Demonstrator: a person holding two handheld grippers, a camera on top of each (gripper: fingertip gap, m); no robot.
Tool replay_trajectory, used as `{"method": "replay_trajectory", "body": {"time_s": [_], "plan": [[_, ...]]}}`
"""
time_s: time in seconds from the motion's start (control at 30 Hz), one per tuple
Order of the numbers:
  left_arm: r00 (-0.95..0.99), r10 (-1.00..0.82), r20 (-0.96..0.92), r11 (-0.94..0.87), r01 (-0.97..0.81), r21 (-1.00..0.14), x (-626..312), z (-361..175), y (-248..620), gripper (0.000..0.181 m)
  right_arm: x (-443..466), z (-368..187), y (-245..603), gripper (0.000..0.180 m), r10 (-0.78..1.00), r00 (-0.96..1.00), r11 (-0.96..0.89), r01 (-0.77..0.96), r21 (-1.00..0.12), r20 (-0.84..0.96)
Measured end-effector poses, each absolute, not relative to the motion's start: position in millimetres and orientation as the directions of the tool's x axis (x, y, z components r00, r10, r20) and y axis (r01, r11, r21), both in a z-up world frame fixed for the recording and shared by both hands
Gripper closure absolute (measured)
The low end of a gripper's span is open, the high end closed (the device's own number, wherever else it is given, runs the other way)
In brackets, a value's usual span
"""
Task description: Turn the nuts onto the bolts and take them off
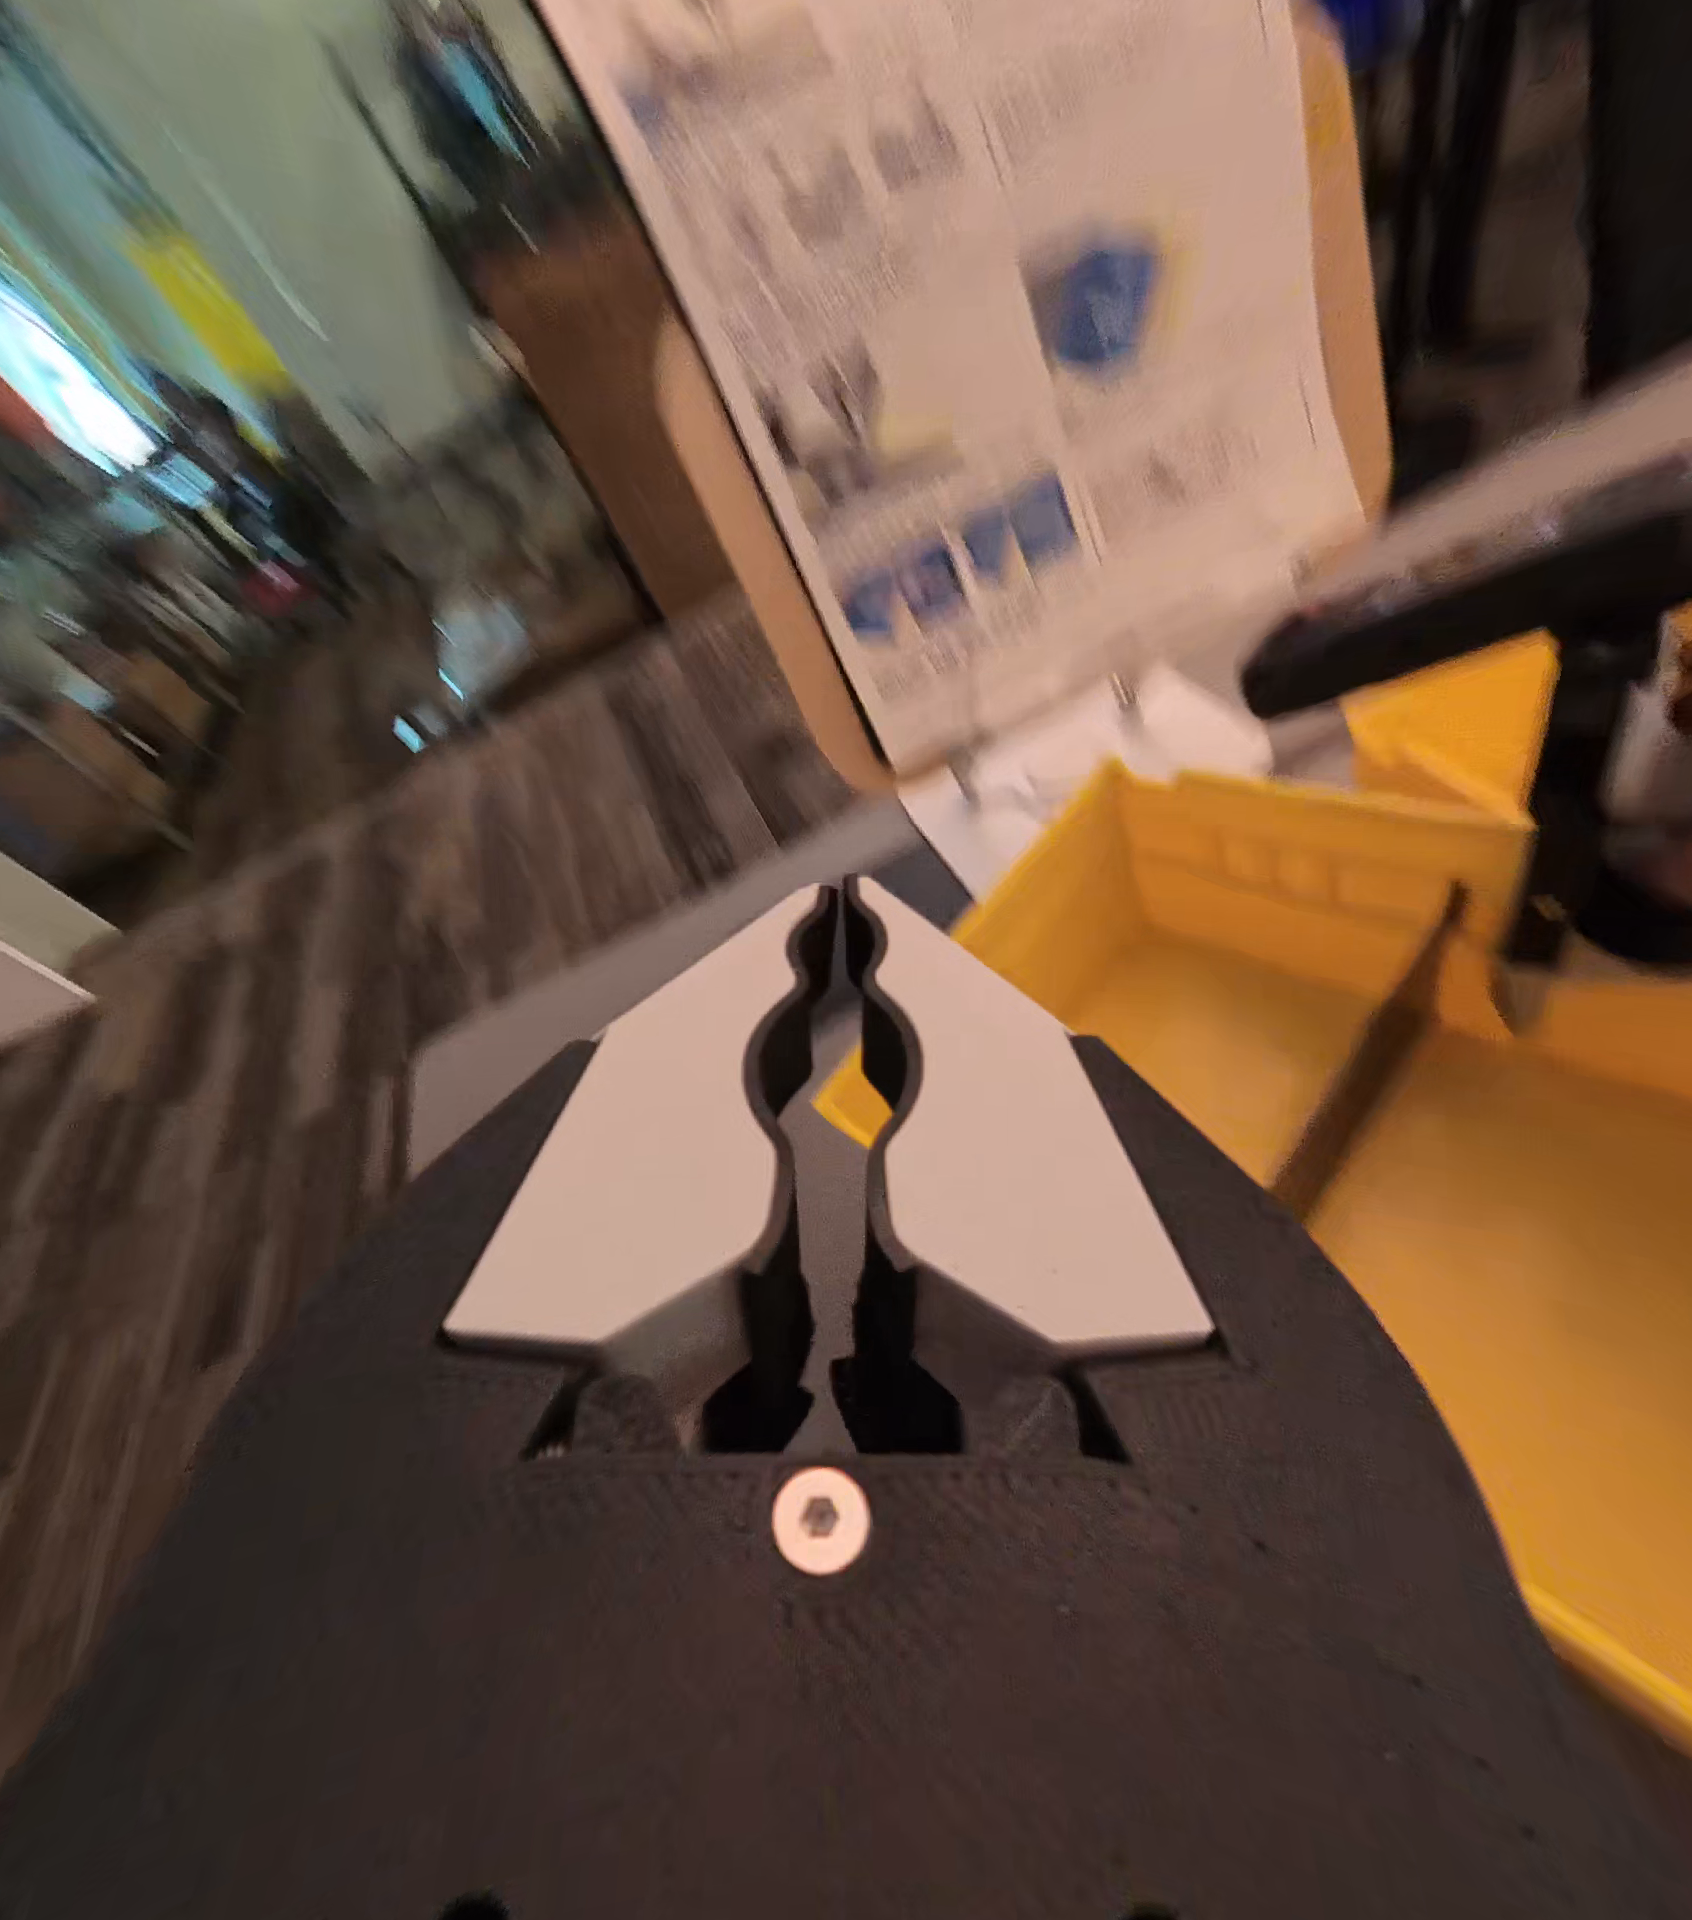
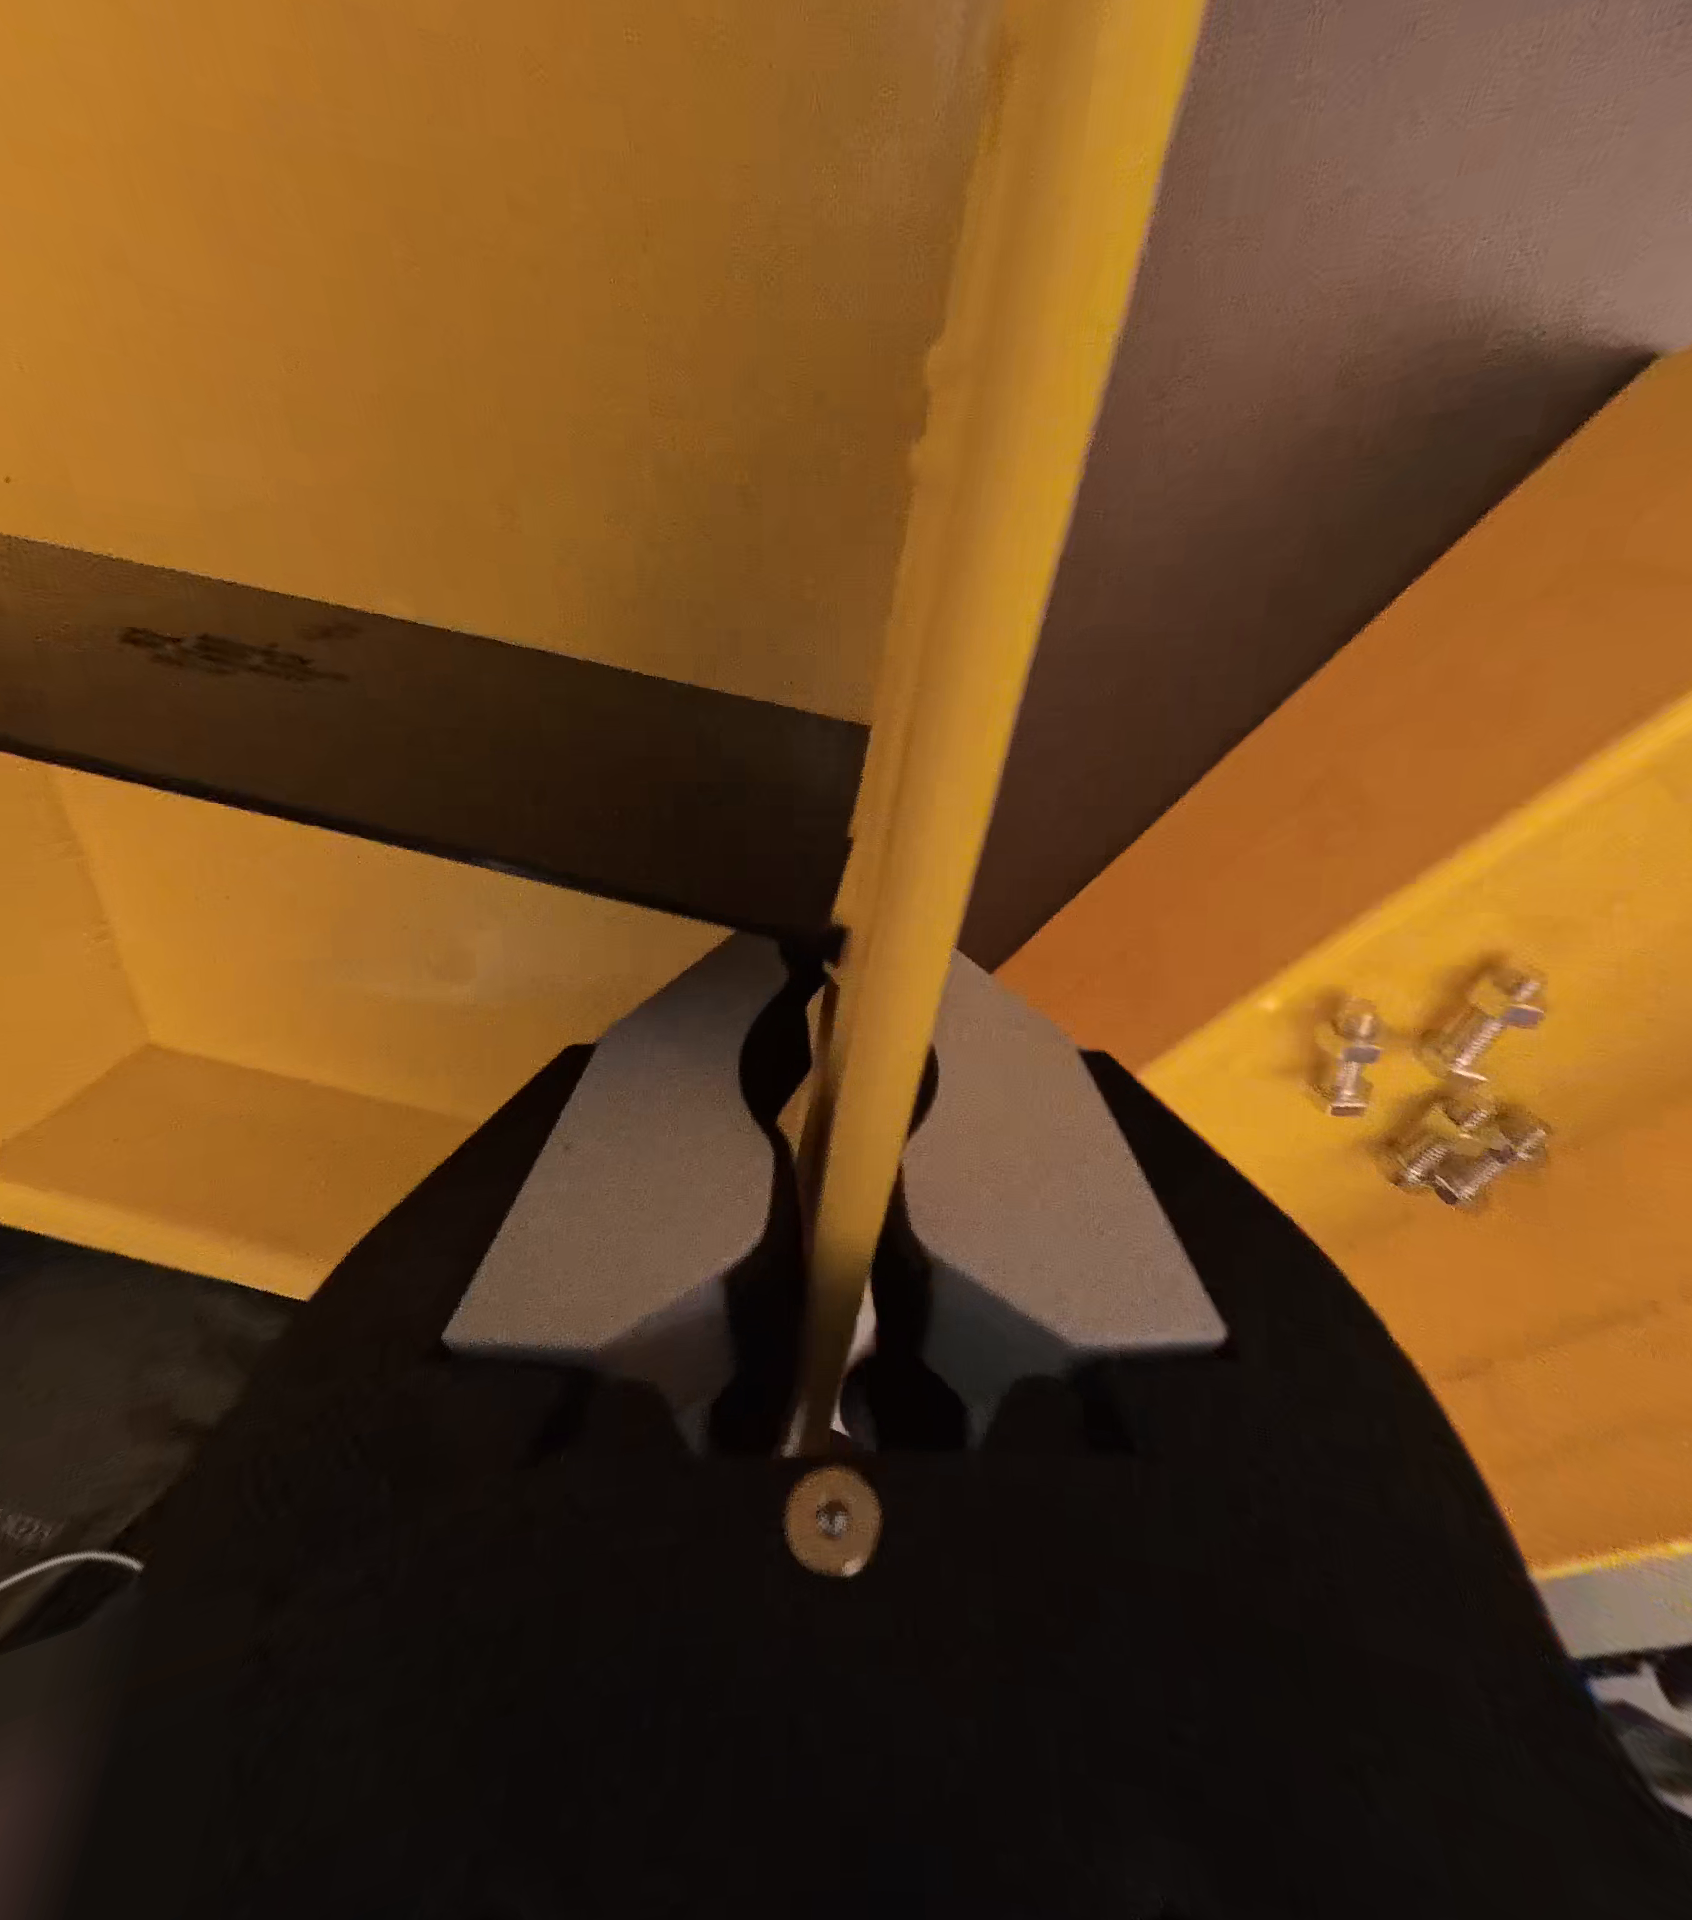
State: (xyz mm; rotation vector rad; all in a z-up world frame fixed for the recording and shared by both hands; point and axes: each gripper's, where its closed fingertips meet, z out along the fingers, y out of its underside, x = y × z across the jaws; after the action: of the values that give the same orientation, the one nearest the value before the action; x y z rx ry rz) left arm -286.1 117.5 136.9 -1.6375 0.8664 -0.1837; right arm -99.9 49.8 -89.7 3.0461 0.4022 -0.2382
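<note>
Right hand-held gripper (image 2: 857, 997): clamped on yellow bin wall (image 2: 935, 727). Bolts with nuts (image 2: 1434, 1081): neighbouring bin, to its right, nearer this hand. Left hand-held gripper (image 1: 844, 894): closed, empty, aloft.

Pale grey inner faces set in a black body are shown by the left gripper (image 1: 844, 904). A yellow bin (image 1: 1237, 831) with a dark brown divider (image 1: 1382, 1039) is seen right of its jaws. A yellow bin wall (image 2: 935, 810) is clasped between the right gripper's (image 2: 857, 961) jaws; silver bolts (image 2: 1434, 1070) are seen to their right.
</note>
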Motion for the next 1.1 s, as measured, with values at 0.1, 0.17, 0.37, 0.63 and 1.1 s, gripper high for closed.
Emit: {"method": "replay_trajectory", "body": {"time_s": [0.1, 0.17, 0.37, 0.63, 1.1], "plan": [[0.793, -0.555, -0.252, 0.132, -0.215, -0.968, -306.6, 177.6, 112.7, 0.18, -79.9, -42.3, 47.0, 0.179, 0.289, 0.941, -0.957, 0.284, -0.056, -0.175], [0.786, -0.602, -0.143, 0.1, -0.104, -0.99, -312.6, 182.7, 112.3, 0.167, -61.1, -7.8, 37.9, 0.178, 0.292, 0.931, -0.956, 0.275, -0.106, -0.218], [0.463, -0.844, 0.271, -0.291, 0.028, -0.956, -256.0, 144.2, 103.7, 0.123, 45.3, 70.4, 2.9, 0.178, 0.188, 0.933, -0.955, 0.1, -0.28, -0.307], [0.044, -0.828, 0.559, -0.518, -0.442, -0.732, -35.7, -12.5, -0.6, 0.086, 230.6, 39.7, -96.5, 0.178, -0.241, 0.944, -0.924, -0.294, -0.242, -0.227], [0.094, -0.782, 0.617, -0.475, -0.729, -0.492, -23.5, -104.9, -15.7, 0.118, 343.8, -85.9, -232.0, 0.176, -0.498, 0.867, -0.862, -0.497, 0.098, 0.013]]}}
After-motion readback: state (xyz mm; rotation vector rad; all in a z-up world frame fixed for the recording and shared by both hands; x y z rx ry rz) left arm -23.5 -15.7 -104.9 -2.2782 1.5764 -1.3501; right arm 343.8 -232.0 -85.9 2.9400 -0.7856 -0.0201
